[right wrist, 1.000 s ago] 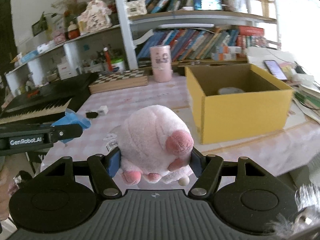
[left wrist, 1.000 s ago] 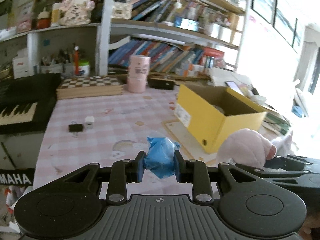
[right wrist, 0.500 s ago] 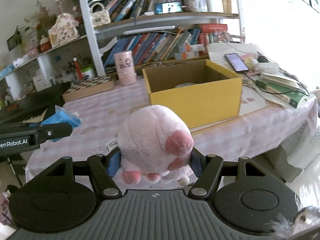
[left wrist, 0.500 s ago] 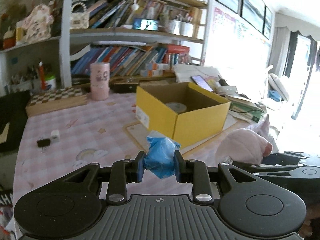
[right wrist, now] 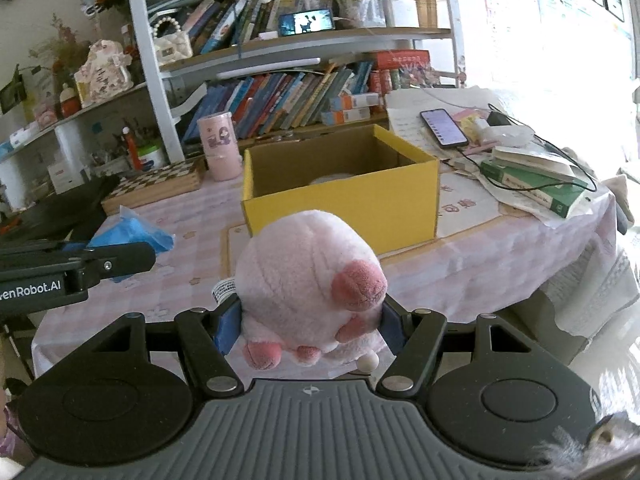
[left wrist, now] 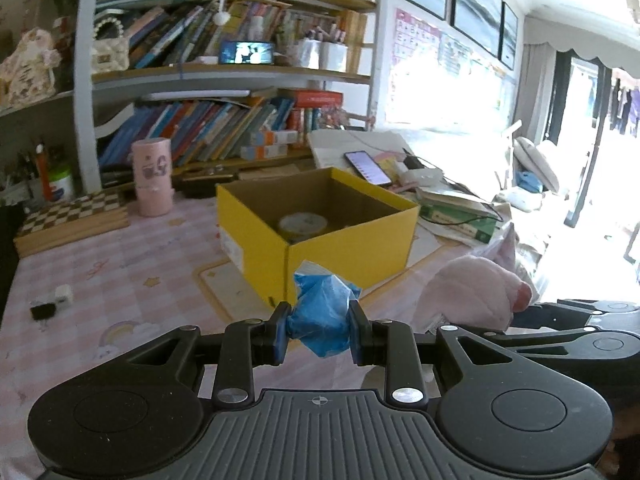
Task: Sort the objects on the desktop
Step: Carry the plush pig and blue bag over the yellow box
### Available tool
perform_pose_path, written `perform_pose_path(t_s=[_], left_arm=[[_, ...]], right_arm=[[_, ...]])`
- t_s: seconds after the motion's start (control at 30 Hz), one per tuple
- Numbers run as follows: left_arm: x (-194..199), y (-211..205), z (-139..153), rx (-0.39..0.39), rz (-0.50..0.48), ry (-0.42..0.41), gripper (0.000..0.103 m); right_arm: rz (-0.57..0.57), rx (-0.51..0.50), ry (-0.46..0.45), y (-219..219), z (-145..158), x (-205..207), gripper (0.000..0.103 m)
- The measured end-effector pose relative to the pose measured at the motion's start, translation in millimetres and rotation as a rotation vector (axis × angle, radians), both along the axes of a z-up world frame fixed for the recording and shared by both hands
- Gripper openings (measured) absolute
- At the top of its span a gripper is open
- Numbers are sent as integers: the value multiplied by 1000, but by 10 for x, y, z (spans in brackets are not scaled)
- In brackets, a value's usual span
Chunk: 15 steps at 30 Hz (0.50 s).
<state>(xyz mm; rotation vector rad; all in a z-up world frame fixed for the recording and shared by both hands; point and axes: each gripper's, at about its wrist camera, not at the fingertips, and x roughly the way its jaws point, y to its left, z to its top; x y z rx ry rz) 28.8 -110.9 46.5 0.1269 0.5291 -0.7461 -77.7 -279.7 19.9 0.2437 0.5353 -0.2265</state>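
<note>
My left gripper (left wrist: 320,330) is shut on a crumpled blue packet (left wrist: 322,316), held above the pink checked table in front of the yellow cardboard box (left wrist: 344,258). A round white-lidded item (left wrist: 303,224) lies inside the box. My right gripper (right wrist: 310,326) is shut on a pink plush pig (right wrist: 308,280), carried above the table's near edge, short of the yellow box (right wrist: 352,210). In the right wrist view the left gripper (right wrist: 132,258) and its blue packet (right wrist: 128,236) appear at the left. The plush pig (left wrist: 476,294) shows at the right of the left wrist view.
A pink cylinder (left wrist: 153,178) and a chessboard box (left wrist: 72,220) stand at the back of the table. A small white cube (left wrist: 64,294) and a black clip (left wrist: 42,311) lie at the left. Books, papers and a phone (right wrist: 443,127) pile up right of the box. Bookshelves (right wrist: 304,96) rise behind.
Both grippers moved to the right along the table with their loads still held; the yellow box now sits closer to the middle of each view, and the keyboard at the left dropped out of sight.
</note>
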Motion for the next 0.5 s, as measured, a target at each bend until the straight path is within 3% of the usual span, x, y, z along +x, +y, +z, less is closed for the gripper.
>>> perform_pose_path(t_s=[0.27, 0.5], left_arm=[[53, -369, 32, -9, -12, -6, 27], [203, -726, 132, -25, 23, -56, 27]], right_arm=[[-16, -5, -26, -406, 42, 11, 65], [18, -47, -84, -871, 216, 259, 65]])
